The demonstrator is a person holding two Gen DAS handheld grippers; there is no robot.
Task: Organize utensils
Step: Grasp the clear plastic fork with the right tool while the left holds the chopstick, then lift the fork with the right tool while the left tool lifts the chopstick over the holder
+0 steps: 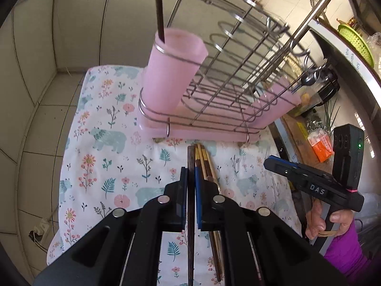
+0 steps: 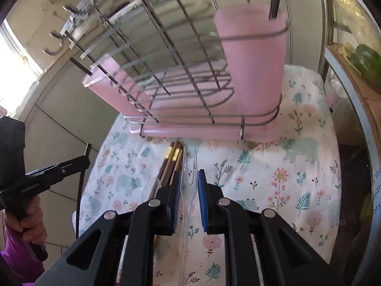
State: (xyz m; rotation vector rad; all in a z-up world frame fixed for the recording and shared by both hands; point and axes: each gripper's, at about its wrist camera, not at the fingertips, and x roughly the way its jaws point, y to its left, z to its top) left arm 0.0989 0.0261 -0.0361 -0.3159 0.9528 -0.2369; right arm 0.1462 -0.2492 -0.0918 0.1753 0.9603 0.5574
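utensils are mid-sort: some lie on the flowered cloth [image 1: 100, 143] over the counter, some already stand in the pink cups of the wire rack [image 1: 238, 90] at the cloth's far edge.

left wrist view: the left gripper [image 1: 191, 178] is closed tight on a dark chopstick [image 1: 190, 157], which runs up between the blue pads toward the rack's base. more chopsticks [image 1: 204, 159] lie on the cloth just beside it, to the right. the pink cup [image 1: 171, 71] at the rack's near left corner already holds one dark stick. the gripper points steeply down at the cloth; the step in hand looks like carrying this chopstick to that cup, which calls for tipping it upright and lowering its end into the mouth. at the right edge the right hand [image 1: 326, 221] holds the other gripper by its handle, a purple sleeve behind it.

right wrist view: the right gripper [image 2: 188, 181] stands narrow around a clear plastic fork [image 2: 189, 178], tines toward the rack; small gaps show on both sides, so the pads do not seem to press it yet. the second pink cup [image 2: 254, 71] at the rack's right end holds a dark fork, likely this one's destination. it needs a firm close before lifting. the left hand [image 2: 31, 219] grips its tool at the left edge.
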